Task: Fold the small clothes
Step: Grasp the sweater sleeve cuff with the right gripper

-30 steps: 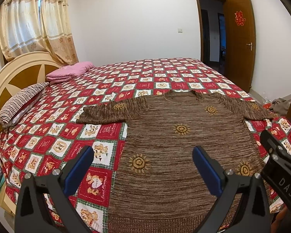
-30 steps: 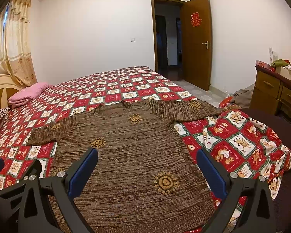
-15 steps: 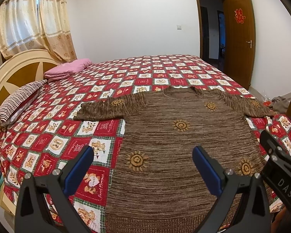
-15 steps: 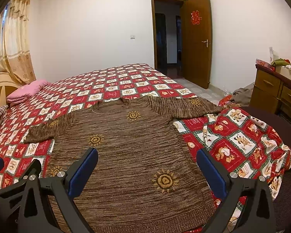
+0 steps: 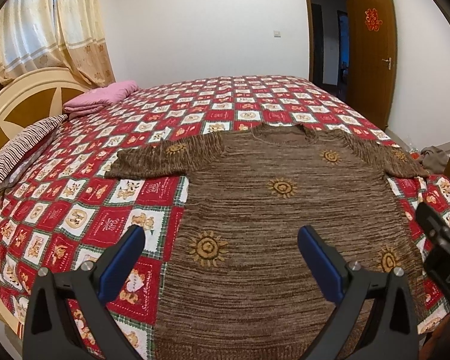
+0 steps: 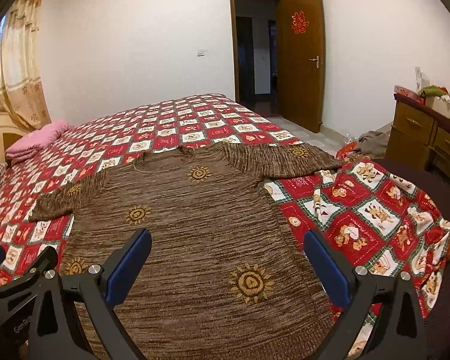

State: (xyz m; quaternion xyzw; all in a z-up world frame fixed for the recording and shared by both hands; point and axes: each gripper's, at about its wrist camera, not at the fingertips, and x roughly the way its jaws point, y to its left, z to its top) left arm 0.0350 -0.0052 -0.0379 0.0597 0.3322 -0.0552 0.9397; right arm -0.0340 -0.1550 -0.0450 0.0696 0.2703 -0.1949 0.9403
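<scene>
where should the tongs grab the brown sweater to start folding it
Grip the brown sweater at its sleeve ends, coming from each outer side. It lies flat with both sleeves spread, so the left tongs and right tongs, both open, can each fold one inward.

The brown sweater point(image 5: 279, 210) lies flat on the bed point(image 5: 213, 114), spread from the near edge toward the middle, with nothing on top of it. The far half of the bed is bare quilt. A pink folded blanket point(image 5: 102, 97) and a striped pillow point(image 5: 21, 153) crowd the headboard end. The left gripper point(image 5: 222, 258) and the right gripper point(image 6: 228, 258) hover side by side over the near edge, jaws wide apart, close to each other.
</scene>
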